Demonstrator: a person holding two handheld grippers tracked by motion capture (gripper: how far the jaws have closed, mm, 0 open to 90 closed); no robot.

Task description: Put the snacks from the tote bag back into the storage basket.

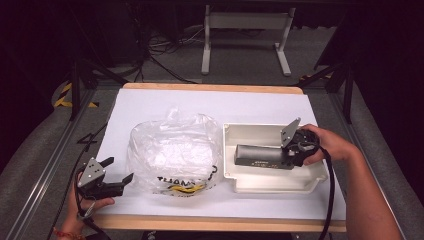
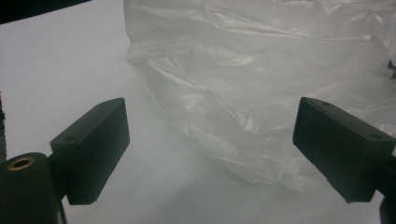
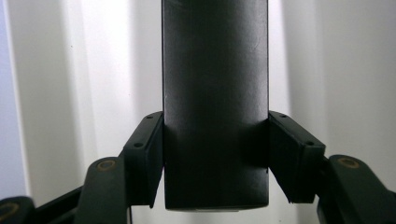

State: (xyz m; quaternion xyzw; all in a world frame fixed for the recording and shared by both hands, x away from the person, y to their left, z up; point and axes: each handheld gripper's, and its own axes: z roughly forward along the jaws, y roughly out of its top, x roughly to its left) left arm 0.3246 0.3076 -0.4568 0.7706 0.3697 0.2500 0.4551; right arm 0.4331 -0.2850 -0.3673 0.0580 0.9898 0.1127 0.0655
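A long black box lies lengthwise inside a white tray at the right of the table. My right gripper is shut on the box's right end; in the right gripper view both jaws press flat against the black box. A crumpled clear plastic bag with yellow and black print rests left of the tray. My left gripper stands open near the front left corner, its jaws pointing at the plastic bag with nothing between them.
The table wears a white sheet with a wooden edge at the front. Cables trail from both grippers over the front edge. Beyond the table stand a white desk frame and dark stands on the floor.
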